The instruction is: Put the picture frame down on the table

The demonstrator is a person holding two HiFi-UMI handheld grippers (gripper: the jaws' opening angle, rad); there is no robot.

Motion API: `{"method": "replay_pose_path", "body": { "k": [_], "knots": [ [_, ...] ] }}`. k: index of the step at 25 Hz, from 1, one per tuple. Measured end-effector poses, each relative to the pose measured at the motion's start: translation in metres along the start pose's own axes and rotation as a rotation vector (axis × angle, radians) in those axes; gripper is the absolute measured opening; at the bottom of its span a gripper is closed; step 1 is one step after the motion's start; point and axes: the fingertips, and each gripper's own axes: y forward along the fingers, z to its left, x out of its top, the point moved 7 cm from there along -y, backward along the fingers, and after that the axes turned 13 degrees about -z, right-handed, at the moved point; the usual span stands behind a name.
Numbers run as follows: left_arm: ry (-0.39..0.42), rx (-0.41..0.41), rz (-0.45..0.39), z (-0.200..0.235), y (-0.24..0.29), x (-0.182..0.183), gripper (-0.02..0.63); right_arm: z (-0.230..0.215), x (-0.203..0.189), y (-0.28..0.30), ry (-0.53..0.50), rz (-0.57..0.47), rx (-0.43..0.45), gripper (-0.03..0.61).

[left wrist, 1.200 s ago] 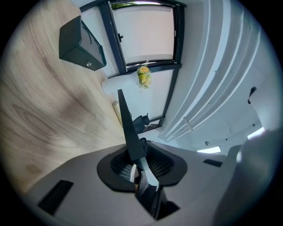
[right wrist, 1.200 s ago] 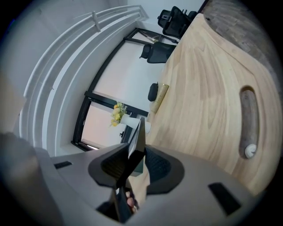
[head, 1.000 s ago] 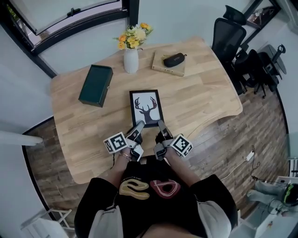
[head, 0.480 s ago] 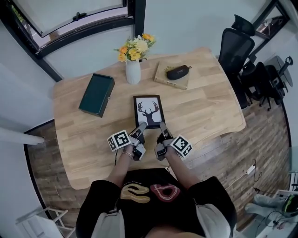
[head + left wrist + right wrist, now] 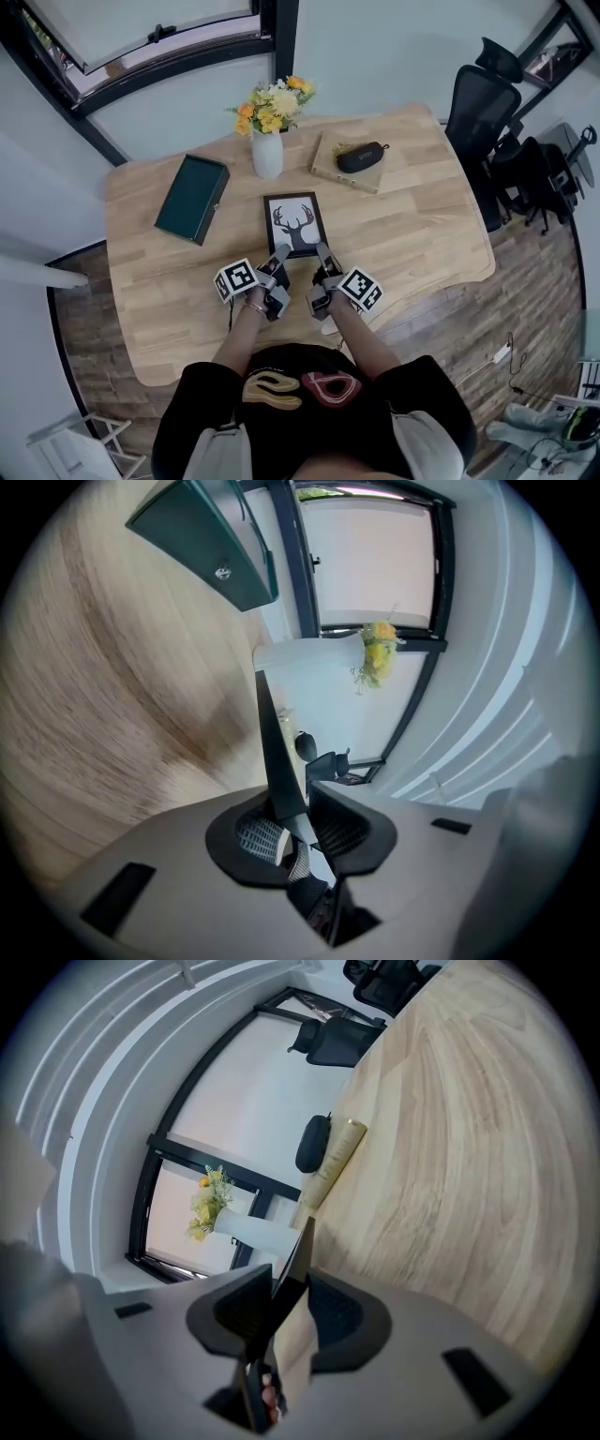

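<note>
A black picture frame (image 5: 296, 223) with a deer-head print sits at the middle of the wooden table (image 5: 412, 220), its near edge held from both sides. My left gripper (image 5: 278, 256) is shut on the frame's near left corner, and my right gripper (image 5: 322, 255) is shut on its near right corner. In the left gripper view the frame (image 5: 276, 761) shows edge-on between the jaws. The right gripper view shows the same frame (image 5: 296, 1265) as a thin dark edge clamped between the jaws.
A dark green box (image 5: 192, 198) lies at the table's left. A white vase of yellow flowers (image 5: 267, 150) stands behind the frame. A black case (image 5: 361, 156) rests on a tan book (image 5: 345, 165) at the back right. Black office chairs (image 5: 483, 103) stand to the right.
Both grippers and the frame have shifted slightly across the views as the head camera moved. The hold on the frame is the same.
</note>
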Motion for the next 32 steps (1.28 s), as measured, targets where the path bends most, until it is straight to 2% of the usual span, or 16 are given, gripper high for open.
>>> {"method": "replay_pose_path", "body": {
  "k": [9, 16, 21, 26, 32],
  "knots": [
    [-0.015, 0.031, -0.002, 0.008, 0.024, 0.007, 0.083, -0.009, 0.008, 0.023, -0.015, 0.018, -0.023, 0.130],
    [-0.070, 0.059, -0.030, 0.017, 0.030, 0.007, 0.084, -0.014, 0.011, 0.034, -0.032, 0.031, -0.030, 0.132],
    [-0.060, 0.099, -0.009, 0.022, 0.038, 0.011, 0.087, -0.018, 0.009, 0.041, -0.046, 0.039, -0.043, 0.132],
    [-0.073, 0.154, -0.005, 0.030, 0.044, 0.011, 0.089, -0.025, 0.009, 0.048, -0.116, 0.041, -0.073, 0.133],
    [-0.045, 0.183, 0.008, 0.034, 0.052, 0.011, 0.089, -0.033, 0.011, 0.056, -0.151, 0.062, -0.093, 0.133]
  ]
}}
